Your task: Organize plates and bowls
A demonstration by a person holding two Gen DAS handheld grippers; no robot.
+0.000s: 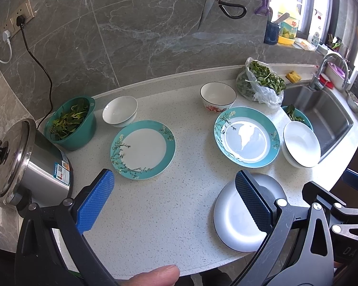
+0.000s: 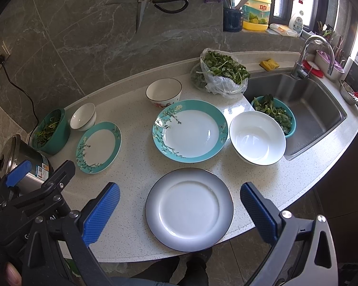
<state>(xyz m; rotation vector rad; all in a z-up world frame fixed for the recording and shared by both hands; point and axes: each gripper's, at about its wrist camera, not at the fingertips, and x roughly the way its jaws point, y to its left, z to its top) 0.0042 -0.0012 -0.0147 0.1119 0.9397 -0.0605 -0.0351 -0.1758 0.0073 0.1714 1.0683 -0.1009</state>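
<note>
While nothing is gripped yet, here is how the crockery looks to handle, nearest first.

Left gripper [image 1: 176, 205]: your tongs stand wide apart and empty, above the near counter edge.

Right gripper [image 2: 180, 214]: also spread apart and empty, one finger on each side of the grey-rimmed plate [image 2: 189, 209] but above it, not touching.

Grey-rimmed plate: nearest to you, flat on the countertop [image 2: 131, 166]. Likely stiff, glazed, slippery and breakable; take it by the rim, perhaps where it nears the counter edge.

Large teal plate [image 2: 189, 131]: farther in, centre. Its raised lip gives you a rim to pinch.

Small teal plate [image 2: 98, 147]: to the left, flat and shallow, harder to get under.

Large white bowl [image 2: 257, 141]: to the right, beside the sink [image 2: 322, 112]. Grip its wall; probably the heaviest piece.

Small white bowl [image 2: 83, 116]: far left.

Floral bowl [image 2: 164, 93]: far centre.

Views: your right camera shows the grey-rimmed plate whole; in your left camera one finger covers part of it. Your left camera shows the steel pot [image 1: 28, 162] more fully.
</note>
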